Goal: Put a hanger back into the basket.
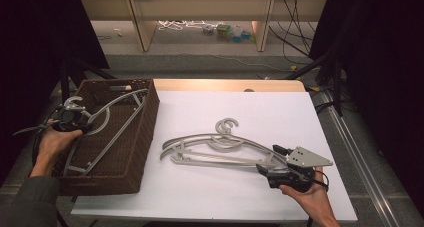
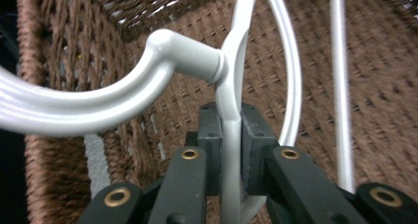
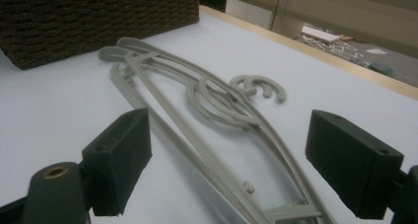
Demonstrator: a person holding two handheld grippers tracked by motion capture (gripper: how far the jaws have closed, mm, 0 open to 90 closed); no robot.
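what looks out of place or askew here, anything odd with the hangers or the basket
One grey hanger does not lie flat in the wicker basket: it slants, its hook poking over the basket's left rim, with the left gripper shut on its neck. The hangers on the table lie stacked slightly fanned, between the right gripper's open jaws. Nothing looks broken.
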